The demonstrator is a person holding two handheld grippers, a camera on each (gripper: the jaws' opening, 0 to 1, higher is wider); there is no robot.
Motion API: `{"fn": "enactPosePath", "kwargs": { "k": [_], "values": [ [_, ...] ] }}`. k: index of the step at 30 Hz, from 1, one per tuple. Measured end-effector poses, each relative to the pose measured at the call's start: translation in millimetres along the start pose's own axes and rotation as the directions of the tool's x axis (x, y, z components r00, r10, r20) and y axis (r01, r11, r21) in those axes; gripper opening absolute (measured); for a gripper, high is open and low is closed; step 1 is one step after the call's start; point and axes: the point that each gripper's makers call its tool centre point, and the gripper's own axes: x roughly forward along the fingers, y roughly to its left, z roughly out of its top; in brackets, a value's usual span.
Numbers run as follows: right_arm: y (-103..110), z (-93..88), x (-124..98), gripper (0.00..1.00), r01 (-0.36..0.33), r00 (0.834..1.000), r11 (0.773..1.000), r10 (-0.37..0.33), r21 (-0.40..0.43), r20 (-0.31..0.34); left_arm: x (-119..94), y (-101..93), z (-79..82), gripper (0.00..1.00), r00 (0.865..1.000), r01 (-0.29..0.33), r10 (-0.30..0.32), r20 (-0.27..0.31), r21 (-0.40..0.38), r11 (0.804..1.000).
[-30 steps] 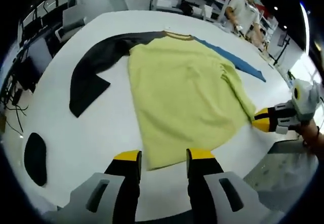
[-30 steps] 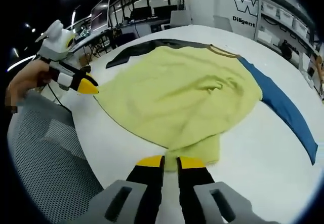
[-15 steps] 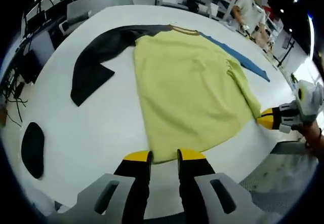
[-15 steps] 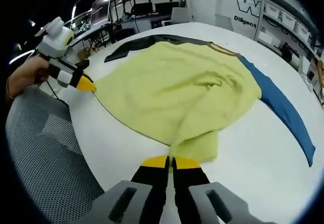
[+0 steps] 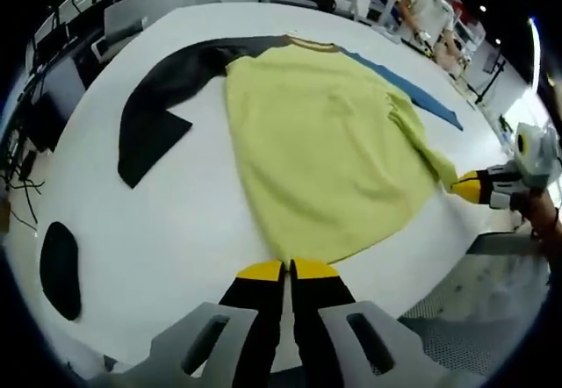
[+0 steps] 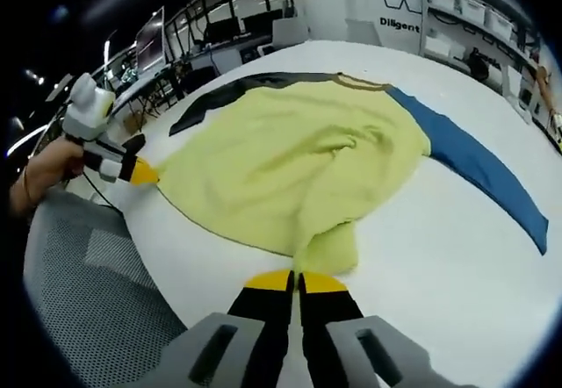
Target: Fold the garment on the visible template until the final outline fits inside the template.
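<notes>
Two hem corners of the yellow garment (image 5: pixel 325 151) are pinched by closed left gripper (image 5: pixel 287 270) and right gripper (image 6: pixel 297 281).

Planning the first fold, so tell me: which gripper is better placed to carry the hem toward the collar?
Both grip hem corners, but the left gripper seems better placed: its side lies flat, while the garment bunches near the right gripper.

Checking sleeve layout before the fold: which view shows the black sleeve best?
Left gripper view: the black sleeve lies in full from shoulder to cuff on the white table. In the right gripper view it is a thin, foreshortened strip behind the yellow body.
</notes>
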Motion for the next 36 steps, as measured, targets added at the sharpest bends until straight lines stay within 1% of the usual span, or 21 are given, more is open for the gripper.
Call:
{"fn": "enactPosePath", "kwargs": {
  "k": [1,4,6,7,10,12,13,16,18,20,22,23,25,26,27,28,30,31,34,36],
  "values": [
    [-1.1,-0.7,-2.2,0.00,0.000,1.000,1.000,0.000,0.015,-0.003,-1.8,2.4,1.0,0.03,1.000,0.001,-0.001,0.002,0.001,1.000],
    [-4.7,3.4,-11.3,0.00,0.004,1.000,1.000,-0.005,0.025,0.019,-8.9,8.5,5.0,0.03,1.000,0.003,-0.003,0.013,0.012,1.000],
    [-7.4,5.9,-16.6,0.00,0.013,1.000,0.999,-0.014,0.032,0.024,-12.8,8.2,6.2,0.03,1.000,0.010,-0.010,0.013,0.020,1.000],
    [-10.9,7.9,-21.3,0.00,0.023,0.999,0.998,-0.024,0.053,0.028,-15.1,9.0,6.8,0.03,1.000,0.019,-0.020,0.013,0.045,0.999],
    [-13.6,9.5,-27.0,0.00,0.025,0.999,0.996,-0.027,0.082,0.030,-18.0,9.9,6.3,0.03,0.999,0.029,-0.030,0.014,0.066,0.997],
    [-17.6,7.6,-31.9,0.00,0.041,0.999,0.991,-0.044,0.126,0.019,-18.6,14.8,5.4,0.03,0.999,0.046,-0.048,0.024,0.073,0.996],
    [-21.1,7.7,-33.5,0.00,0.046,0.998,0.989,-0.050,0.142,0.024,-19.4,16.6,4.0,0.03,0.998,0.053,-0.054,0.021,0.065,0.996],
    [-24.2,4.2,-36.9,0.00,0.045,0.999,0.985,-0.048,0.164,0.014,-22.8,21.1,2.1,0.03,0.998,0.058,-0.060,0.026,0.078,0.995],
    [-30.4,-1.0,-41.6,0.00,0.067,0.998,0.982,-0.067,0.178,-0.002,-24.2,24.5,0.6,0.03,0.998,0.057,-0.059,0.020,0.082,0.995],
    [-31.9,-5.2,-43.3,0.00,0.068,0.998,0.981,-0.065,0.181,-0.019,-26.4,29.1,-0.6,0.03,0.998,0.055,-0.057,0.018,0.092,0.994],
    [-33.5,-10.7,-44.7,0.00,0.066,0.998,0.970,-0.062,0.233,-0.023,-29.0,29.6,-0.1,0.03,0.998,0.059,-0.063,0.028,0.104,0.993],
    [-33.1,-12.6,-44.7,0.00,0.058,0.998,0.969,-0.054,0.239,-0.024,-29.1,29.5,0.0,0.03,0.997,0.063,-0.067,0.029,0.098,0.993],
    [-31.0,-21.0,-44.4,0.00,0.052,0.997,0.966,-0.038,0.252,-0.061,-28.7,27.5,-1.6,0.03,0.997,0.077,-0.079,0.022,0.096,0.992],
    [-29.9,-29.0,-43.2,0.00,0.056,0.995,0.965,-0.032,0.256,-0.097,-28.1,26.2,-3.0,0.03,0.996,0.085,-0.087,0.017,0.098,0.992],
    [-28.3,-34.1,-41.2,0.00,0.057,0.993,0.966,-0.028,0.253,-0.118,-26.7,23.8,-5.8,0.03,0.995,0.094,-0.095,0.005,0.101,0.990],
    [-28.1,-35.3,-39.9,0.00,0.058,0.992,0.966,-0.028,0.250,-0.120,-26.2,23.0,-7.4,0.03,0.995,0.098,-0.099,-0.002,0.106,0.989],
    [-26.0,-48.2,-37.6,0.00,0.074,0.984,0.969,-0.032,0.234,-0.178,-23.2,21.4,-14.9,0.03,0.995,0.097,-0.093,-0.035,0.129,0.987],
    [-26.5,-50.5,-36.5,0.00,0.082,0.982,0.970,-0.039,0.227,-0.185,-22.6,21.0,-17.7,0.03,0.995,0.097,-0.091,-0.049,0.143,0.985],
    [-26.9,-57.2,-34.1,0.00,0.096,0.976,0.973,-0.050,0.211,-0.212,-20.2,19.8,-21.7,0.03,0.994,0.097,-0.090,-0.059,0.147,0.984],
    [-28.6,-58.3,-33.5,0.00,0.101,0.976,0.971,-0.054,0.215,-0.213,-19.4,19.2,-24.6,0.03,0.994,0.099,-0.090,-0.067,0.150,0.984]
  ]
}}
